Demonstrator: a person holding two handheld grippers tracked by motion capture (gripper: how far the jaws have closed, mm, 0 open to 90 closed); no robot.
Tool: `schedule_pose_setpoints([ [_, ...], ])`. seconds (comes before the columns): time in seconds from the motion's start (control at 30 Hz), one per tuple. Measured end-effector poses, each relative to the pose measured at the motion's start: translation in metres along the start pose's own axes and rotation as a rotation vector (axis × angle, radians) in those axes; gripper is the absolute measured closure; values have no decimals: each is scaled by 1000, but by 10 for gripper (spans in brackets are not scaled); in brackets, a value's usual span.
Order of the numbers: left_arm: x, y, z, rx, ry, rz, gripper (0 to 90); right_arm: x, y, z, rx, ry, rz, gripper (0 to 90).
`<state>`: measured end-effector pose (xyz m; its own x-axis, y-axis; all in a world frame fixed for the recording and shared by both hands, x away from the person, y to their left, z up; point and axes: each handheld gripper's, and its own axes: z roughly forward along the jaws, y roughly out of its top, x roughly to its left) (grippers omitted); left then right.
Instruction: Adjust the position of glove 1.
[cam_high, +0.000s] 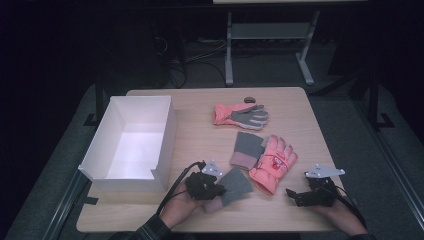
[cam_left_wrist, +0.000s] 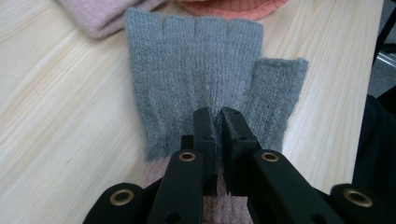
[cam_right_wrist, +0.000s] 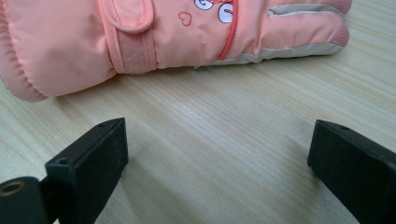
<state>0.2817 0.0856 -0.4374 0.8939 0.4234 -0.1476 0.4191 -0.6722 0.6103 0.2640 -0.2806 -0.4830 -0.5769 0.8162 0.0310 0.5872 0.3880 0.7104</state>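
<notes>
A grey fingerless knit glove with a pink cuff lies flat near the table's front edge. My left gripper is shut on it, the jaws pinching a fold of the grey knit just above the cuff. A second grey fingerless glove lies farther back. Beside it lies a pink padded ski glove. Another pink ski glove, grey palm up, lies toward the back. My right gripper rests open on the bare table, a short way from the near ski glove's cuff.
A white open box stands at the table's left, its near corner close to my left hand. The wooden table has bare room between the gloves and the box. Dark floor and a desk frame lie beyond the far edge.
</notes>
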Motion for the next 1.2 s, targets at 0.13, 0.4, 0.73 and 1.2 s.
schedule_pose_setpoints([
  [0.13, -2, 3, 4, -7, -11, 1, 849, 0, 0, 0, 0, -1, 0, 47],
  [0.4, -3, 1, 17, 2, -35, -7, 787, 0, 0, 0, 0, -1, 0, 47],
  [0.73, -1, 2, 15, -23, 2, 36, 431, 0, 0, 0, 0, 0, 0, 47],
  [1.2, 35, 33, -2, -132, 36, -29, 895, 0, 0, 0, 0, -1, 0, 46],
])
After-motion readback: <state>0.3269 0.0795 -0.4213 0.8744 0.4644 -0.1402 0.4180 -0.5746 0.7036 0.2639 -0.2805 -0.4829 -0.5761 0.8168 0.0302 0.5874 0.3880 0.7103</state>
